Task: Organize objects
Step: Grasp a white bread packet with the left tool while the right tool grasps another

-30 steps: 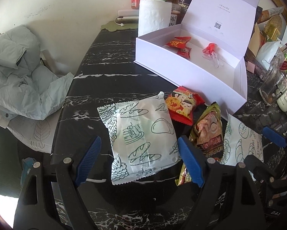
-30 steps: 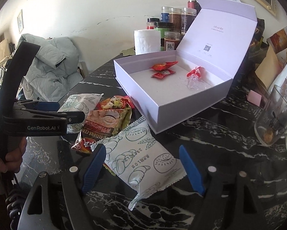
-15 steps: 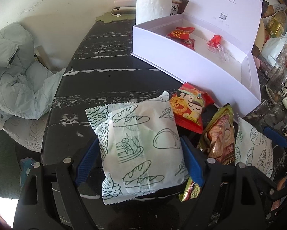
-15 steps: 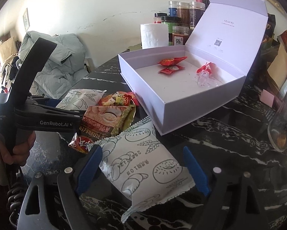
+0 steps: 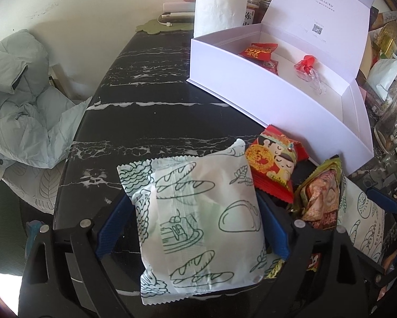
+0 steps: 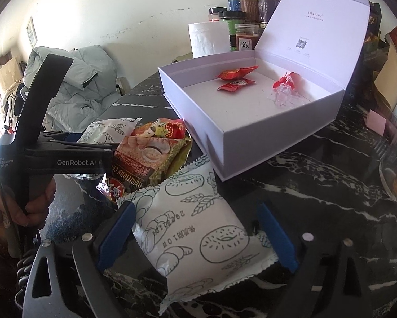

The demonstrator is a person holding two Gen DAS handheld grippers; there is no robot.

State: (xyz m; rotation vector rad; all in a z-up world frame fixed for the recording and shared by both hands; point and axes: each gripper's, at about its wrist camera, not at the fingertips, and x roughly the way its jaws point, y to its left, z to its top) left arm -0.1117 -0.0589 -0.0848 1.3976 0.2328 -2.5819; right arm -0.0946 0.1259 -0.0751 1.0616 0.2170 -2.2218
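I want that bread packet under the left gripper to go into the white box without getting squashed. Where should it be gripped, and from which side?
Grip the bread packet across its puffed middle, on the two long side edges, coming down from above. It lies flat on the table, and the open left gripper already straddles it there. The crimped ends are thin and floppy, so they are likely poorer holds.

A black worktop (image 5: pixel 156 111) veined with white runs back to a plain white wall (image 5: pixel 92 13), scuffed in places. A pale grey padded jacket (image 6: pixel 74 92) lies heaped on a chair beside it. Bright daylight falls across everything. A small framed picture (image 6: pixel 31 31) hangs on the wall.
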